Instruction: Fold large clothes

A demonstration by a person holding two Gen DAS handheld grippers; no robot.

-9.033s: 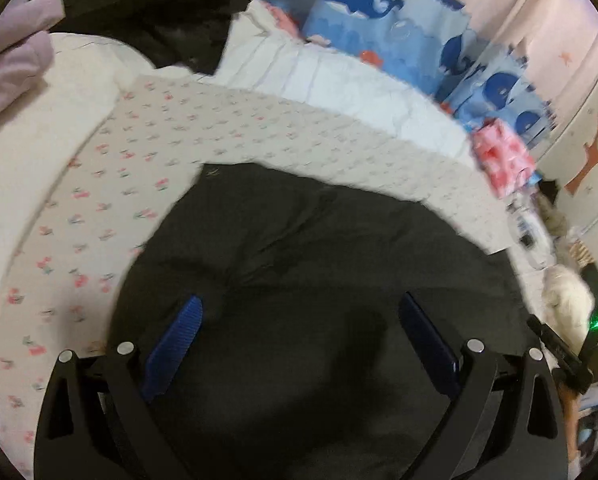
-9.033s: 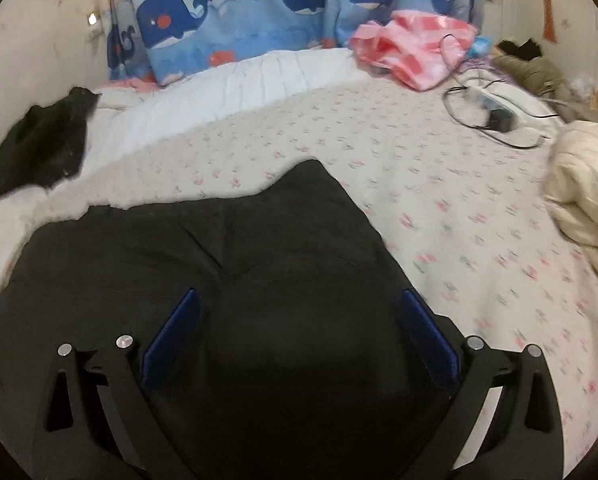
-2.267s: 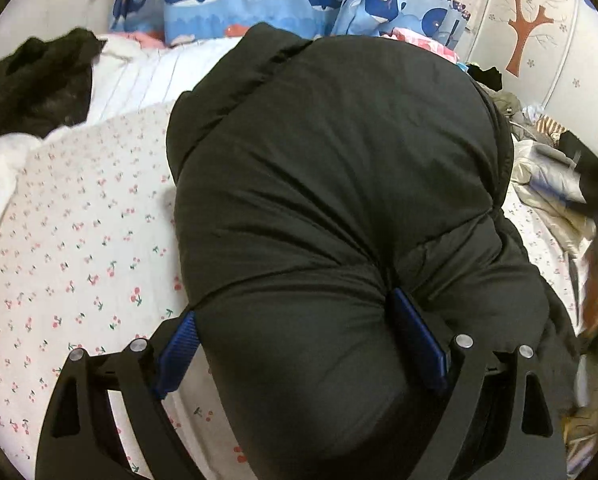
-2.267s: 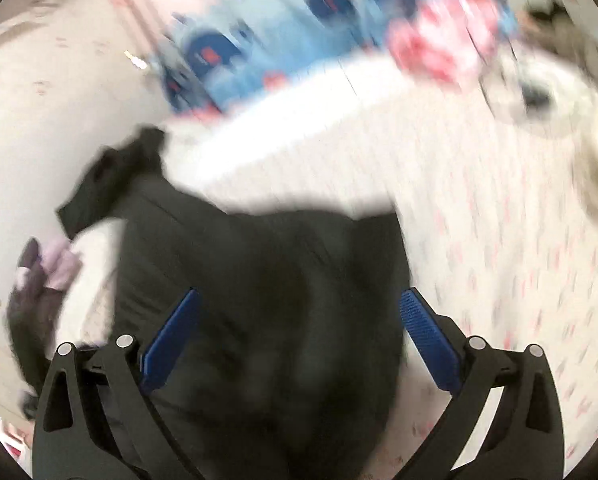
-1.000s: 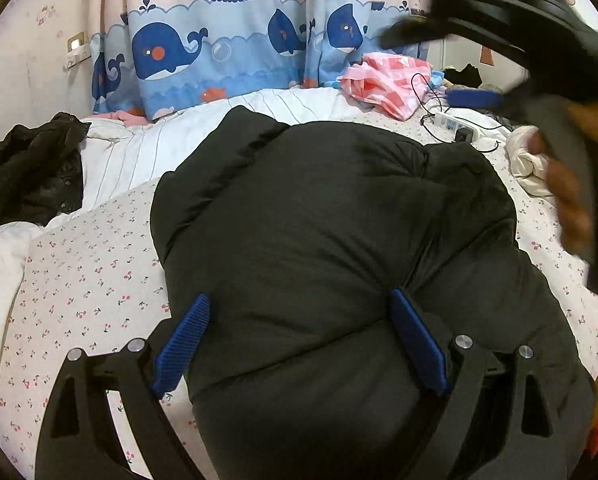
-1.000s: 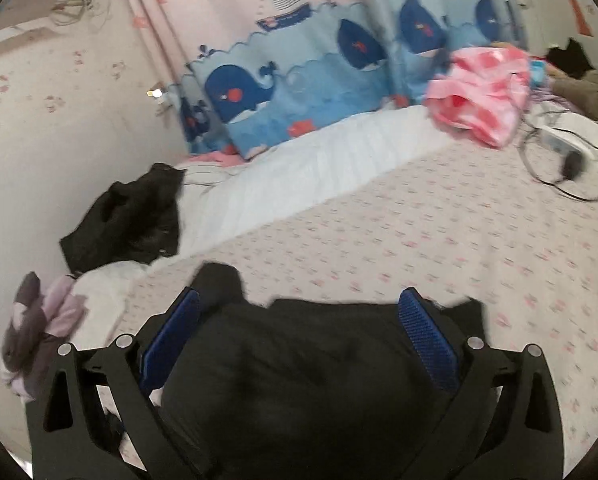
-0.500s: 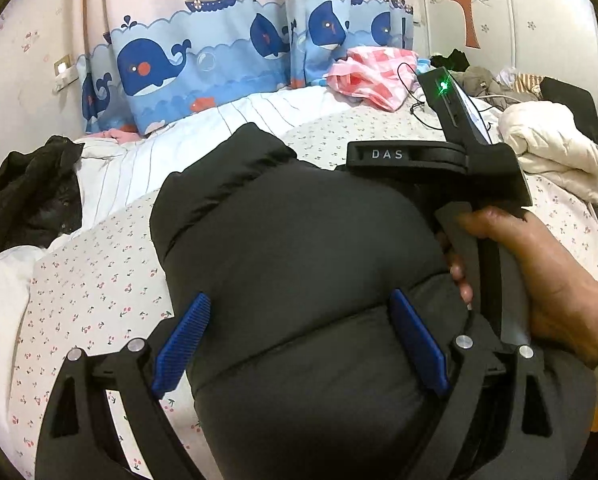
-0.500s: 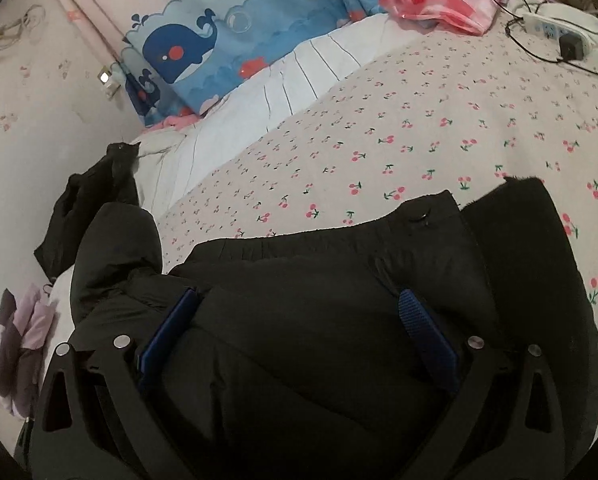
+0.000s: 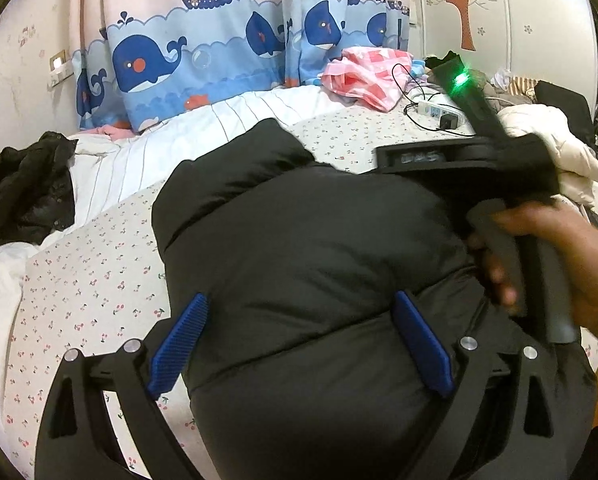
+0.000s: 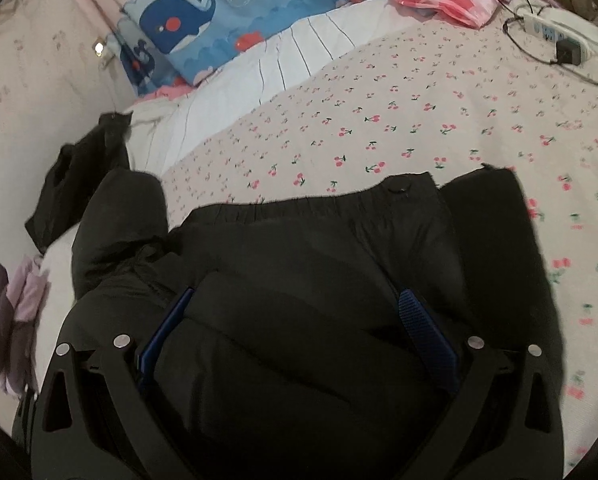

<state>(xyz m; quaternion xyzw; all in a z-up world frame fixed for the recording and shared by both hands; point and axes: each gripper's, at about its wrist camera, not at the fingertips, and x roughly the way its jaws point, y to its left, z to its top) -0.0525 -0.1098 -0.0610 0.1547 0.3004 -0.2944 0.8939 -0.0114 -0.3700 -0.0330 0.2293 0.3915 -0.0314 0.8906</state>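
Note:
A black puffer jacket (image 9: pixel 307 248) lies bunched in a thick folded bundle on the cherry-print bed sheet (image 9: pixel 99 264). My left gripper (image 9: pixel 299 336) is open, its blue pads on either side of the bundle's near end. In the right wrist view the jacket (image 10: pixel 319 280) fills the lower half, its hem toward the sheet (image 10: pixel 419 120). My right gripper (image 10: pixel 295 332) is open with jacket padding bulging between its pads. The right gripper's body and the hand holding it (image 9: pixel 519 216) press on the jacket's right side in the left wrist view.
A second black garment (image 9: pixel 23 192) lies at the left on the white quilt (image 9: pixel 187 136). A pink checked cloth (image 9: pixel 367 76) and a power strip with cables (image 9: pixel 435 110) lie at the back right. A cream jacket (image 9: pixel 555 148) sits at the right. Whale-print curtains (image 9: pixel 203 60) hang behind.
The right gripper has come down from above the bed onto the jacket's right side. The left gripper has stayed around the bundle's near end. The bundle has settled lower.

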